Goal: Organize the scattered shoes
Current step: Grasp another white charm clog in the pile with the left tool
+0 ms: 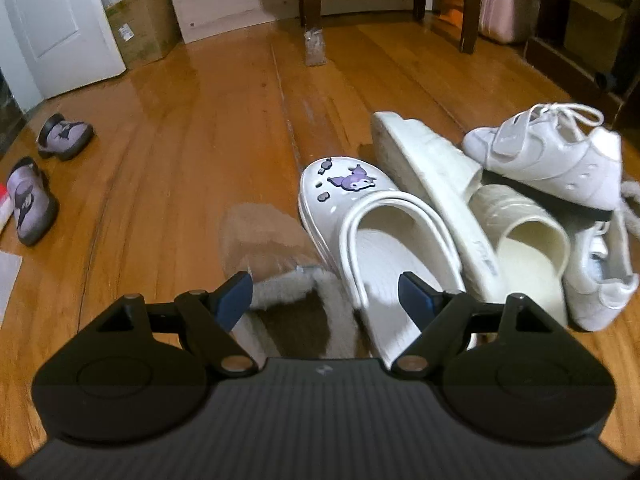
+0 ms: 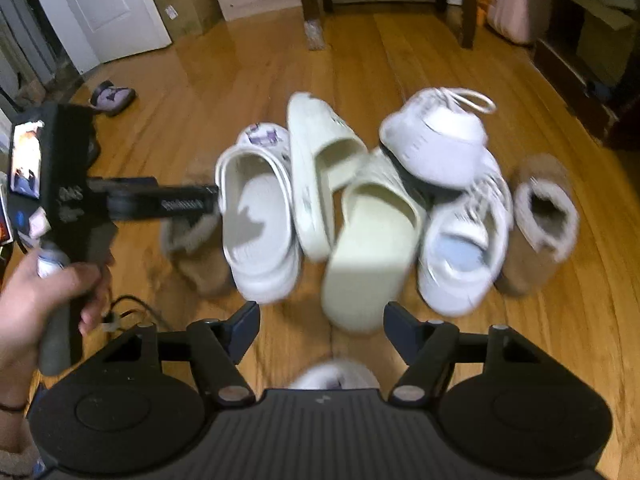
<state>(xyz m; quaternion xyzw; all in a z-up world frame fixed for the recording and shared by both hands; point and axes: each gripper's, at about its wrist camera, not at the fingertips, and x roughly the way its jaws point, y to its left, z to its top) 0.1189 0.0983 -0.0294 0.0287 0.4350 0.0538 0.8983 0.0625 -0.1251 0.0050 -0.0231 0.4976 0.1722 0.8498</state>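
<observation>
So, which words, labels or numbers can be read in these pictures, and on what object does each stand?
None can be read.
Cream slide sandal: dark print on its side, too small.
Left gripper: white lettering, seen from the right wrist, blurred.
Cardboard box: white label, too small.

nine shoes (image 2: 260,220), two tools (image 2: 320,322)

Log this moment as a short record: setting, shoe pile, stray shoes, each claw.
setting: wooden floor
pile: white clog with purple charm, two cream slides, two white sneakers, tan fleece-lined slippers, all jumbled together
stray shoes: purple pair far left, apart from the pile
left claw: open, empty, over a fleece slipper and the clog
right claw: open, empty, short of the pile
</observation>
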